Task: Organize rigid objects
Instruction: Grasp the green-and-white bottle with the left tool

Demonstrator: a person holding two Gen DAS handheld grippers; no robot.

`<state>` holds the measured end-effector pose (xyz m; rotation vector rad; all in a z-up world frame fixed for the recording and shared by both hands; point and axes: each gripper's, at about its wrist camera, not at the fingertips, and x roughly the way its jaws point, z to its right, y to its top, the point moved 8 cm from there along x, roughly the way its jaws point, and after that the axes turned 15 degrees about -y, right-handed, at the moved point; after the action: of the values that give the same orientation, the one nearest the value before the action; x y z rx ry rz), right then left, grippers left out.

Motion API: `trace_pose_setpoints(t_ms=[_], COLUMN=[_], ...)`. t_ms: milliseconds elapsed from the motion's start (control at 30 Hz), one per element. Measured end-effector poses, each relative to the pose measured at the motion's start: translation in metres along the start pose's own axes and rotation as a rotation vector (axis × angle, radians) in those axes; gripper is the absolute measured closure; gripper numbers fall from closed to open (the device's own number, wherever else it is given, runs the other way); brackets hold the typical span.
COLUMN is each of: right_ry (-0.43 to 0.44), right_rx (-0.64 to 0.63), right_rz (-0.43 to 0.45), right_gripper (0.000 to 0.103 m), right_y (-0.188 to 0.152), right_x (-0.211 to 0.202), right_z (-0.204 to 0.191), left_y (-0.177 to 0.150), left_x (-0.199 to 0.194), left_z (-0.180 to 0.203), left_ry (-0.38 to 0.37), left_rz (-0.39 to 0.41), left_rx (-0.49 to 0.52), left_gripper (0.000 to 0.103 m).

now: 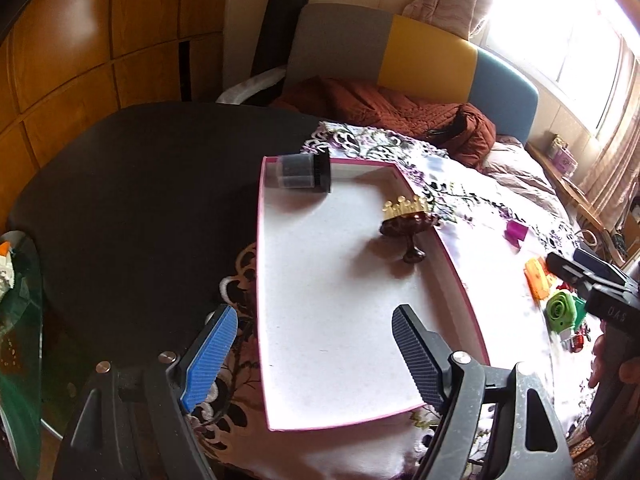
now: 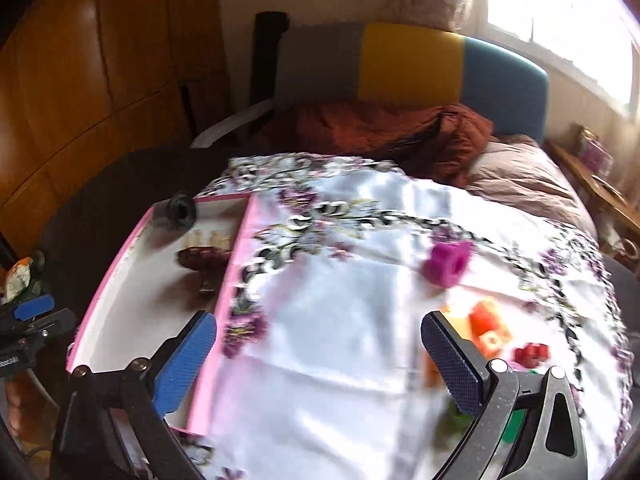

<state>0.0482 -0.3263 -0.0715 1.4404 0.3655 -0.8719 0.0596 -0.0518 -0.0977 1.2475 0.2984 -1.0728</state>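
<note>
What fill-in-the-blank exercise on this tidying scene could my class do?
1. The black brush lies in the tray's far ____ corner.
2. Both the left tongs and the right tongs hold ____.
3. The purple block lies on the floral ____.

Missing words: left; nothing; cloth

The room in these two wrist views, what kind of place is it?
Most likely a bedroom at home. A bed with a rumpled rust-red quilt stands against a grey, yellow and blue headboard, wooden wardrobe panels line the wall, and a curtained window lets in daylight.
</note>
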Motion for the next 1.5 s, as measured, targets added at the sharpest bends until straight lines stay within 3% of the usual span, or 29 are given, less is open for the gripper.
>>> trace_pose_setpoints(t_ms=[200,367,500,567,800,900,1000,1067,1267,1500], right_ry=[-0.132,-0.272,-0.291,-0.282,-0.262,-0.239,-0.219,-0.209,-0.178,-0.155], right_rx=[0.174,0.362,0.592,0.651,0.761,0.822,0.866,0.882,0.895,0.910], right_rz=[-0.019,-0.053,-0.099,-0.098,-0.114,-0.125,-0.129,-0.133,-0.132,-0.123], right_gripper=[0.000,0.000,0.000,0.000,0.000,0.000,0.000,0.000,0.000,0.000], right_y=[-0.007,-0.025,-0.044,-0.046,-0.054,-0.060,-0.064,-0.066,-0.064,-0.063], right_x=[0.004,0.017,0.023,0.022,0.021,0.021,0.020,0.021,0.021,0.020], right_z=[0.100,0.185,0.230,0.239,0.252,0.260,0.265,0.266,0.265,0.266], left_y=[-0.004,-0.005,-0.005,-0.005,-0.015,-0.019,-0.028,-0.033,-0.041,-0.044], left_x=[0.008,0.015,0.024,0.031,0.055,0.066,0.081,0.090,0.114,0.153], left_z=[0.003,0.023,0.051,0.065,0.117,0.146,0.175,0.195,0.250,0.294], left_ry=[-0.042,-0.131,-0.163,-0.172,-0.229,-0.283,-0.354,-0.391,-0.513,-0.551], left_rz=[-0.036,-0.070,-0.104,-0.125,-0.202,-0.242,-0.303,-0.327,-0.381,-0.437], left_rx=[-0.040,-0.030,0.036,0.068,0.147,0.186,0.217,0.242,0.255,0.209], left_gripper=[0.023,0.024,0.025,0.030,0.030,0.031,0.041,0.041,0.041,0.039])
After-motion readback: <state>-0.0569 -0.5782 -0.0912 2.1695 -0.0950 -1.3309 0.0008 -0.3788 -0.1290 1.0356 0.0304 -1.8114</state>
